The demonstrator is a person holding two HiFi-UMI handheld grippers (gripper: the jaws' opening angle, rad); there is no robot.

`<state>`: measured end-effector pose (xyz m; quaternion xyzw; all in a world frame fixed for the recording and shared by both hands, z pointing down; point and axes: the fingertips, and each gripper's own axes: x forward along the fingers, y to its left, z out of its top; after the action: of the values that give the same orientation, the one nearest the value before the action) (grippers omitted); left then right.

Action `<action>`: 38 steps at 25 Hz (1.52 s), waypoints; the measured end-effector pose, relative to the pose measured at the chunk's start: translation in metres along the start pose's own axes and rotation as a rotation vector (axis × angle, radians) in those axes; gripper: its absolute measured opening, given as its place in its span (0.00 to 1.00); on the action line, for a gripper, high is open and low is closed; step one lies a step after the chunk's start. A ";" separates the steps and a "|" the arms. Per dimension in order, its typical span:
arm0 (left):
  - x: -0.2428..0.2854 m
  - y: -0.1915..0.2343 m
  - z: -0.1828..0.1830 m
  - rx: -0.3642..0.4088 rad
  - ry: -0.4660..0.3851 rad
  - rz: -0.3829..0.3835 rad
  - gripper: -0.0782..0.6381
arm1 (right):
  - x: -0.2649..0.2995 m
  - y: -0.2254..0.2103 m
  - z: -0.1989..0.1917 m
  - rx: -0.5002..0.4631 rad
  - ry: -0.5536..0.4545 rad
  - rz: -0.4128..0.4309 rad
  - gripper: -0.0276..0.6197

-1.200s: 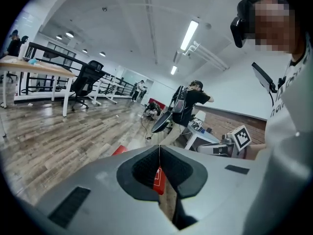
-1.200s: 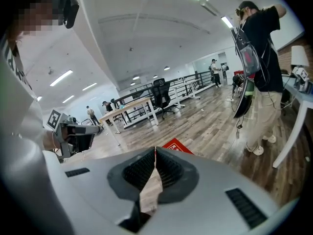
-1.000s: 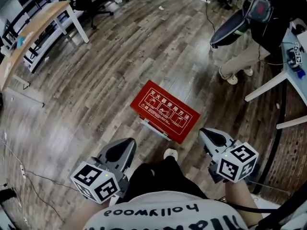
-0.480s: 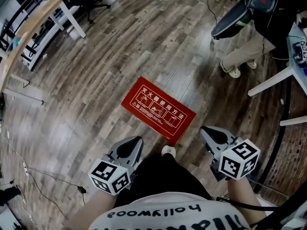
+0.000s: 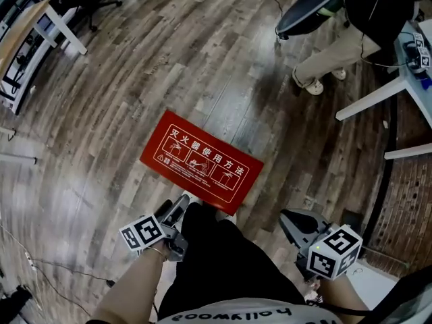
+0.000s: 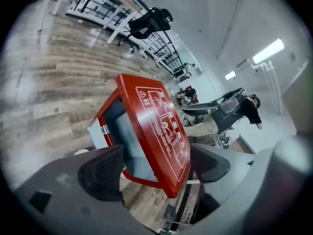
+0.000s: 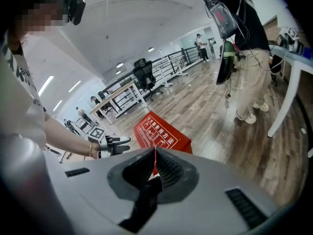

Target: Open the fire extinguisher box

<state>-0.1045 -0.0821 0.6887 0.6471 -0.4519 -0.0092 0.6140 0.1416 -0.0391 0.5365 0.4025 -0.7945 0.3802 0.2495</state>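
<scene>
The red fire extinguisher box [image 5: 202, 157] lies on the wood floor, its lid with white printed instructions facing up. My left gripper [image 5: 181, 204] is at the box's near edge. In the left gripper view its jaws are opening and stand wide, with a corner of the box [image 6: 156, 126] between the fingers [image 6: 102, 173] and no pad pressing on it. My right gripper [image 5: 291, 219] hangs back at the lower right, apart from the box. Its jaws [image 7: 155, 166] are shut on nothing, with the box [image 7: 157, 131] and the left gripper [image 7: 117, 143] beyond them.
A person [image 5: 337, 52] stands at the far right next to white desk legs [image 5: 378, 106]. A wooden desk [image 5: 27, 25] stands at the far left, with an office chair [image 6: 149, 21] behind. My own legs [image 5: 223, 262] fill the bottom of the head view.
My left gripper has reached forward to the box's near edge. The box now sits lower and further left in the head view. The right gripper has stayed back at the lower right.
</scene>
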 end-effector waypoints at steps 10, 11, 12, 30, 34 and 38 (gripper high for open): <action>0.070 -0.002 0.026 -0.238 -0.004 -0.344 0.67 | 0.029 -0.005 -0.032 0.041 0.084 -0.035 0.06; 0.075 -0.001 0.026 -0.244 0.013 -0.346 0.67 | 0.033 -0.003 -0.033 0.034 0.092 -0.029 0.06; 0.079 0.000 0.028 -0.242 0.026 -0.345 0.67 | 0.036 -0.001 -0.033 0.028 0.100 -0.024 0.06; 0.056 -0.030 0.044 -0.262 0.166 -0.430 0.36 | 0.071 0.020 0.019 0.078 0.028 -0.004 0.06; 0.043 -0.056 0.052 -0.227 0.216 -0.487 0.24 | 0.069 0.028 0.038 0.075 -0.007 -0.010 0.06; 0.040 -0.097 0.065 -0.263 0.246 -0.557 0.22 | 0.059 0.033 0.061 0.072 -0.042 -0.033 0.06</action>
<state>-0.0617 -0.1729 0.6170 0.6574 -0.1749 -0.1568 0.7160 0.0764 -0.1024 0.5287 0.4321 -0.7787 0.3958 0.2243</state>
